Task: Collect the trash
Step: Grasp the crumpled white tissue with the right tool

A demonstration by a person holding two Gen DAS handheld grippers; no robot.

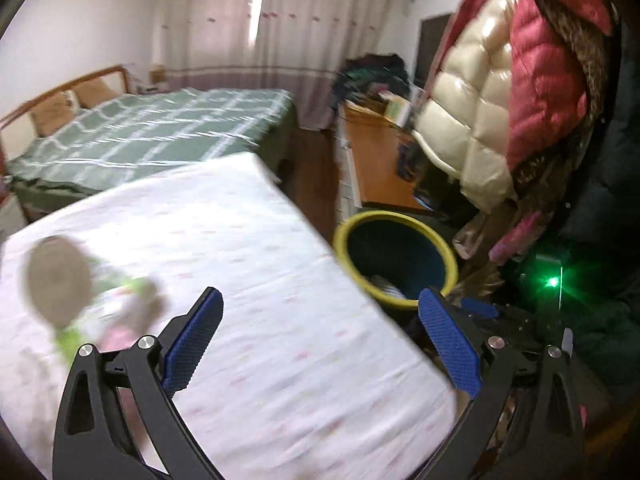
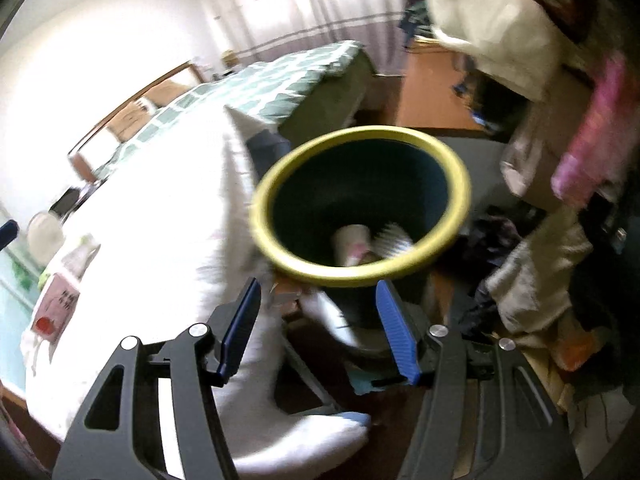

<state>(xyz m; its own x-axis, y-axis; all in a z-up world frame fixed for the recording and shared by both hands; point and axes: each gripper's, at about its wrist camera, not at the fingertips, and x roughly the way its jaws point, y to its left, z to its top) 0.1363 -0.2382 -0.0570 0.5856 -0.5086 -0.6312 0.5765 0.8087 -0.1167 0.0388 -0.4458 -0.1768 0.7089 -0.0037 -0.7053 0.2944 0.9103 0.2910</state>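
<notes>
A dark bin with a yellow rim [image 1: 394, 260] stands on the floor beside the white-clothed table [image 1: 240, 248]. In the right wrist view the bin [image 2: 360, 200] is just ahead, and a paper cup [image 2: 352, 246] and a ribbed white paper case [image 2: 394, 240] lie inside. My right gripper [image 2: 318, 308] is open and empty, just short of the bin's near rim. My left gripper [image 1: 320, 328] is open and empty above the table's right edge. Blurred trash lies at the table's left: a brown round piece [image 1: 56, 280], green and pink wrappers [image 1: 120, 312].
A bed with a green checked cover [image 1: 152, 132] is behind the table. Puffy jackets [image 1: 500, 92] hang at the right over a wooden desk [image 1: 376, 160]. Clothes are heaped on the floor [image 2: 532, 280] right of the bin. A pink card [image 2: 56, 304] lies on the table.
</notes>
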